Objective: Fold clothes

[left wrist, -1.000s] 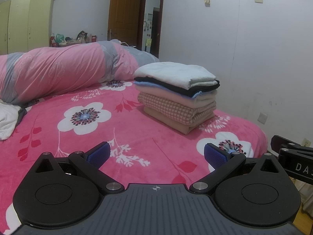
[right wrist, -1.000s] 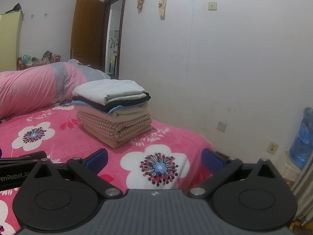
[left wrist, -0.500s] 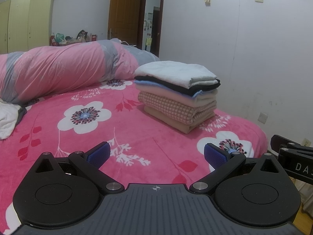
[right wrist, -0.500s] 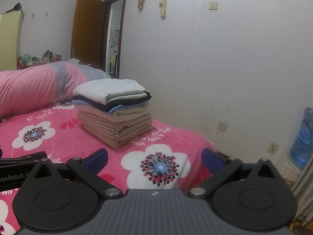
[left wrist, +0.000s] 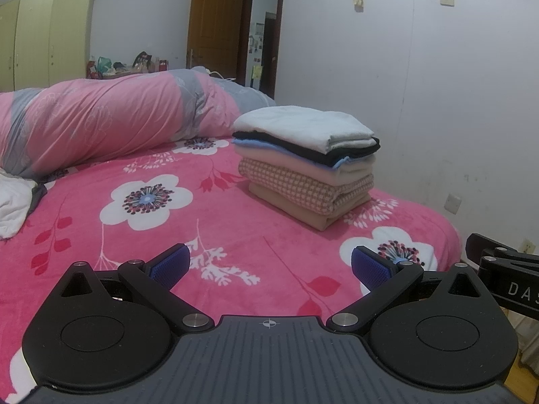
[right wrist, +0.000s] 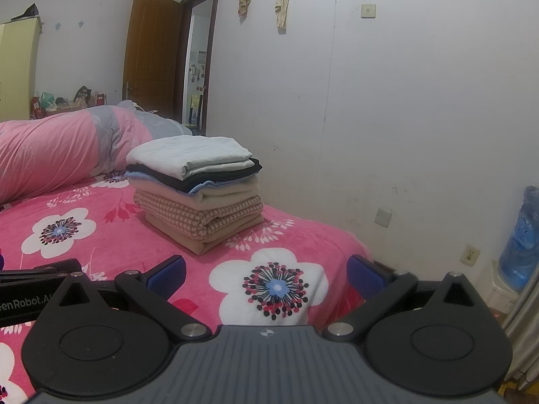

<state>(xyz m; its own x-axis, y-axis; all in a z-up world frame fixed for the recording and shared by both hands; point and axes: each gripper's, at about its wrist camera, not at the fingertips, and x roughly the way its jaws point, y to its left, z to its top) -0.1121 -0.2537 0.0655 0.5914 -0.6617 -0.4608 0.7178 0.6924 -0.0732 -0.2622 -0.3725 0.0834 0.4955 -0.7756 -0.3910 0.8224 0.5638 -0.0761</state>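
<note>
I have both tools level over the near edge of the bed (left wrist: 256, 235), side by side. My left tool (left wrist: 267, 266) has its blue pads (left wrist: 170, 264) spread wide with nothing between them; below the gap I see only the pink flowered blanket. My right tool (right wrist: 266, 271) is just as wide apart and empty, its pads (right wrist: 363, 274) framing a white flower printed on the blanket. From the left view the right tool's black body shows at the right edge; from the right view the left one's shows at the left edge.

The stack (left wrist: 306, 165) of folded clothes sits on the bed well ahead of both tools, toward the wall side, touched by neither. From the top I count a white piece, a black one, a thin blue edge, a cream one, a checked one and a tan one at the bottom, all squared up.

Behind the stack a rolled pink and grey quilt (left wrist: 111, 121) lies across the bed. At the far left of the left view a white cloth (left wrist: 13, 202) lies crumpled on the blanket, well apart from the stack.
</note>
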